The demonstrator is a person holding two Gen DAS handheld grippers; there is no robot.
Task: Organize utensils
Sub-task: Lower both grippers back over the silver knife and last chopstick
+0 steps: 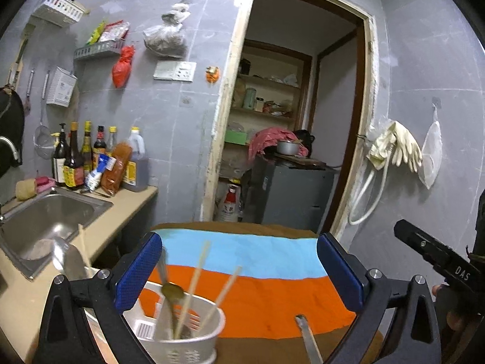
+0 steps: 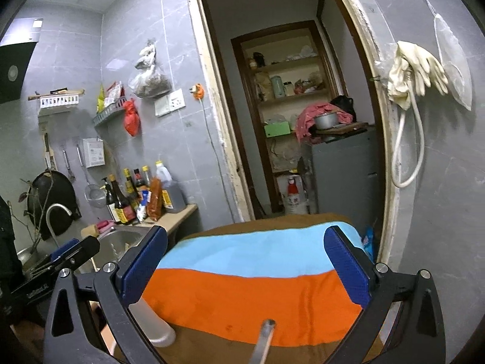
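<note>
White utensil holder point(image 1: 182, 327) has chopsticks point(image 1: 194, 282); both grippers point(image 1: 239, 273) point(image 2: 245, 270) released. Next: grasp the metal handle point(image 1: 307, 339) near the surface's front edge.

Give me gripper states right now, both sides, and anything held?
Left gripper: open, holding nothing; the caddy sits below its left finger.
Right gripper: open, holding nothing; a metal handle lies below, untouched.

Both claws look the same: the left claw point(image 1: 239, 268) and right claw point(image 2: 245, 265) have black angular arms, silver round screws at the joints, and textured blue pads point(image 1: 138, 268) on the fingers. White lettering marks the black body.
</note>
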